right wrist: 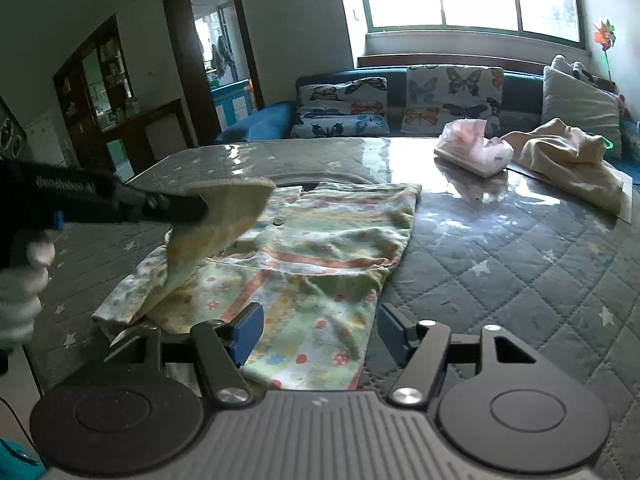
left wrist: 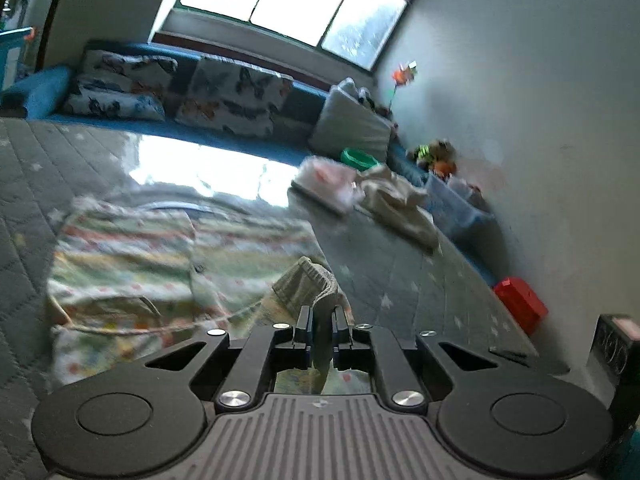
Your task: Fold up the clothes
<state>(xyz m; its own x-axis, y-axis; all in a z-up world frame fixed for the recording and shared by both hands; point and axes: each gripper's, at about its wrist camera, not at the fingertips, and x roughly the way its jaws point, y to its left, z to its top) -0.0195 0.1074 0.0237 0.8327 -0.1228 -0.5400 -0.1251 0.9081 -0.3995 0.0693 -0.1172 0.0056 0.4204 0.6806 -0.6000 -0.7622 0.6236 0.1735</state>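
A small printed shirt [right wrist: 320, 248] lies spread on the table [right wrist: 500, 280], which has a grey quilted cover with stars under a shiny clear sheet. The shirt is pale green and yellow with little red and blue shapes. Its long way runs from the near edge of the table toward the window.

The left gripper [right wrist: 200, 210] comes in from the left side. Its fingers are pinched tight on the ribbed cuff of one sleeve [right wrist: 224, 216] and hold it up off the table — the rest of the sleeve hangs down in a slope to the shirt below. A hand in a white glove [right wrist: 24, 280] holds this gripper.

The right gripper [right wrist: 316, 334] sits low at the near end of the shirt. Its blue fingers [right wrist: 248, 332] stand wide apart, and they hold nothing. The hem of the shirt lies between and just past them, flat on the table.

So the left hand is the one with the cloth. I think the sleeve must go across to the right, over the body of the shirt, and be laid down there. The right hand is nearest the bottom edge and could press or grab it next.

Farther back on the table lie a cream cloth [right wrist: 568, 160] and a pink bundle [right wrist: 476, 152], well apart from the shirt.
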